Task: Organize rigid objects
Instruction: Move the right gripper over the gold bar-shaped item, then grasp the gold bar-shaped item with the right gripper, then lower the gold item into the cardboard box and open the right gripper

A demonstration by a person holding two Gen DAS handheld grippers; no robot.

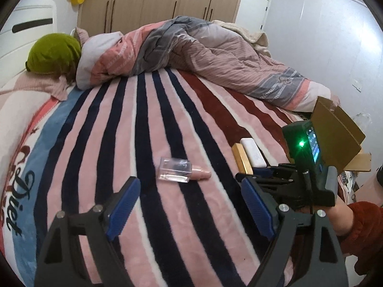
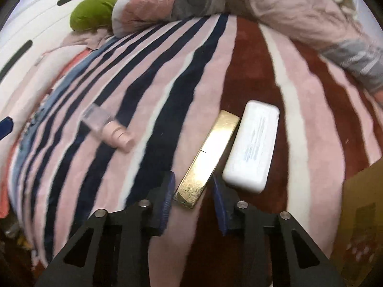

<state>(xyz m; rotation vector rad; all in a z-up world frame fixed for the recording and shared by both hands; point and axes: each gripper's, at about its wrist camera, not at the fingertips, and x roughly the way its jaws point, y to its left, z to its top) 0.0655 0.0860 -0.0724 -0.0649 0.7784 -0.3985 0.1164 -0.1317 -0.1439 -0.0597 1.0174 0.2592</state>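
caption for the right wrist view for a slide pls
Right gripper open around the near end of a gold box lying beside a white case on a striped blanket.

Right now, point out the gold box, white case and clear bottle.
gold box (image 2: 207, 159): right wrist view, middle of its shiny top face.
white case (image 2: 253, 144): right wrist view, centre of its printed top.
clear bottle (image 1: 174, 169): left wrist view, middle of its transparent body.
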